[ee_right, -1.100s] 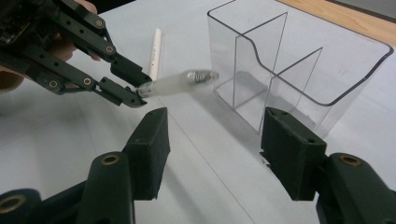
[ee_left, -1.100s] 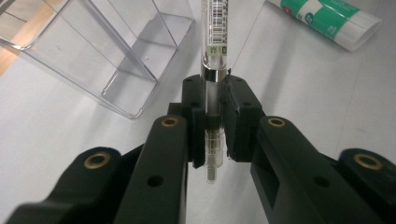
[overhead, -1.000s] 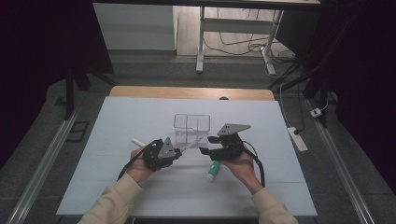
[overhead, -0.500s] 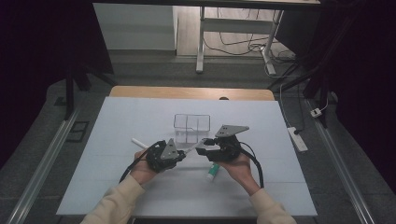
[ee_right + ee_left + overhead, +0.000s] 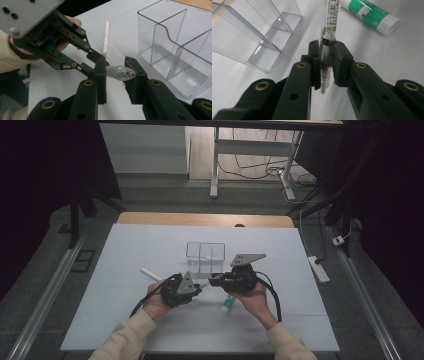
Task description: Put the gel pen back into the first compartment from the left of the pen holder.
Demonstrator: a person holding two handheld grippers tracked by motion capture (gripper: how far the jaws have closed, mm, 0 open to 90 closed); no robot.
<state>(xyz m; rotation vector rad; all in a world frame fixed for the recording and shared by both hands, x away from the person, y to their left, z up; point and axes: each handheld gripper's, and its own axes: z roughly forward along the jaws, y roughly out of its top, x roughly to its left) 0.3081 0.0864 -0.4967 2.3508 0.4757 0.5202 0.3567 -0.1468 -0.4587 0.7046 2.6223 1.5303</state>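
High view sits above your side, looking forward and down the table [image 5: 150, 250]. Your gripper cameras ride close, looking along their jaws. All three share the clear divided box [image 5: 205, 255] [image 5: 257, 37] [image 5: 175, 47] at 12 o'clock.

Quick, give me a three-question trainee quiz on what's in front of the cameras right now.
1. What does the left claw clamp?
2. True or false: the glue stick is inside the clear organizer.
3. The clear organizer's compartments are: A) empty, B) holding a marker, C) holding scissors.

Key:
1. A barcoded pen, gripped between its pads.
2. False. It lies on the table, outside the organizer.
3. A.
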